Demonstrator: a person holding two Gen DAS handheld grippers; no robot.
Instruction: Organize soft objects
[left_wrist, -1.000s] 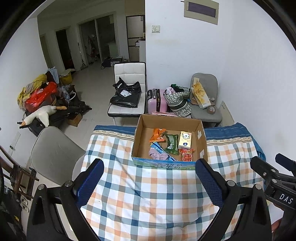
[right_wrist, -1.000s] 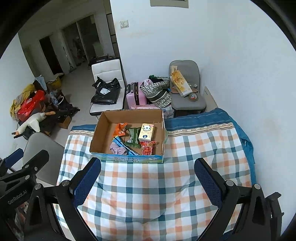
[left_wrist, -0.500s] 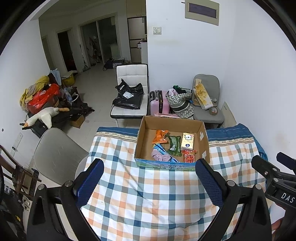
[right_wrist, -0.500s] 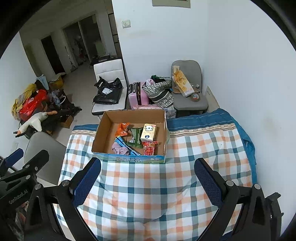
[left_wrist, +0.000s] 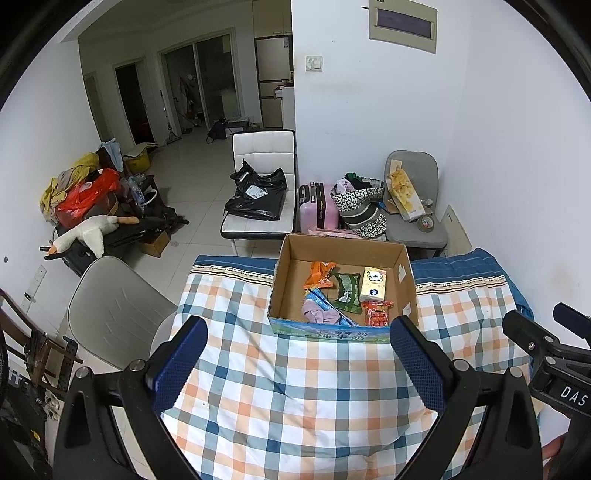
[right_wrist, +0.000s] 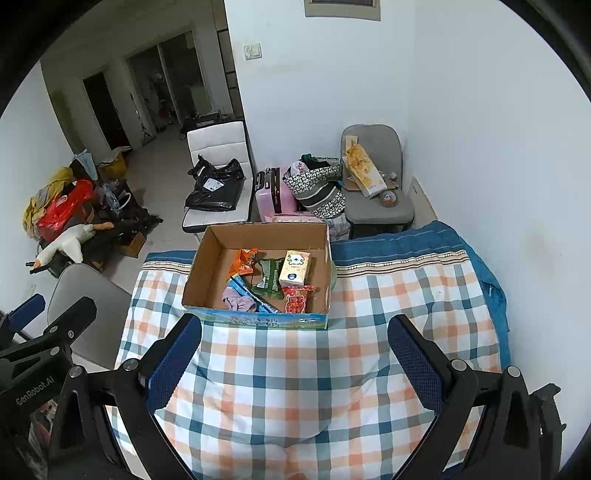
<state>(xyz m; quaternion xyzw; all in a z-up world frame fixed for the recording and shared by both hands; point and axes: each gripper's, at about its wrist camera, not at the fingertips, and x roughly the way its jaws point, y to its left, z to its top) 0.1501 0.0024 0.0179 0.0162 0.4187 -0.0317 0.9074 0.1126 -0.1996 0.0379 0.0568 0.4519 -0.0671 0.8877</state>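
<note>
An open cardboard box (left_wrist: 402, 273) stands at the far side of the checkered tablecloth (left_wrist: 295, 387); it also shows in the right wrist view (right_wrist: 207, 258). Inside lie an orange packet (left_wrist: 319, 275), a green pouch (left_wrist: 347, 288), a yellow tissue pack (left_wrist: 373, 284), a red packet (left_wrist: 376, 314), a blue wrapper and a purple cloth (left_wrist: 319, 314). My left gripper (left_wrist: 297, 363) is open and empty, high above the near part of the table. My right gripper (right_wrist: 293, 360) is open and empty too, beside it on the right.
A grey chair (left_wrist: 110, 314) stands at the table's left edge. Behind the table are a white chair with a black bag (left_wrist: 258, 195), a pink suitcase (left_wrist: 317, 210), patterned bags and a grey chair (left_wrist: 413, 206). A white wall runs along the right.
Both grippers have drawn back and risen a little from the table, so the box looks slightly smaller and further away. Both stay open and empty.
</note>
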